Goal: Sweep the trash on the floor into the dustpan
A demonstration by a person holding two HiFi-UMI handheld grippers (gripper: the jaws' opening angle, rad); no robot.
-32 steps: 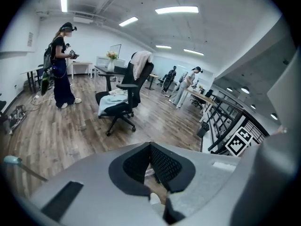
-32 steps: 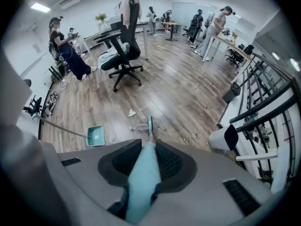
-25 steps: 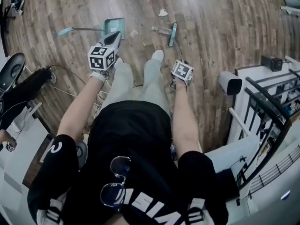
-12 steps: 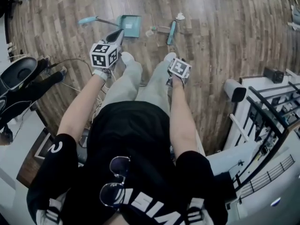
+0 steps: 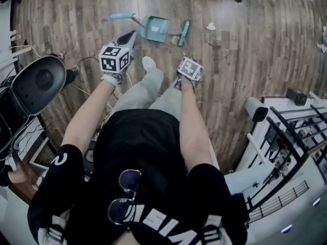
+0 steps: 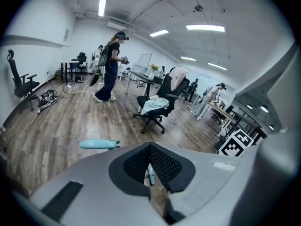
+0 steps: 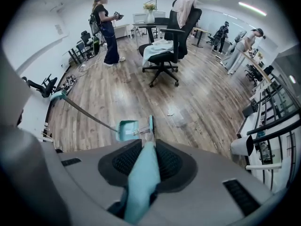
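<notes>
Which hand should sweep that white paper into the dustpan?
Right. The right gripper is shut on the broom, whose head lies between the dustpan and the paper. The left gripper holds nothing.

1. In the left gripper view, the left gripper's body covers the dustpan. Only its grip shows.
2. Through the slit between those jaws shows a teal strip, too little of it to tell what it is.
3. The broom handle, clamped in the right gripper, runs off the bottom edge, so its end is unseen.
4. In the head view, that gripper's jaws lie hidden under its cube. The handle toward the broom head is too thin to trace.
5. The trash is a pale scrap, too small to tell its kind.
6. The chair is cut by the left edge.
</notes>
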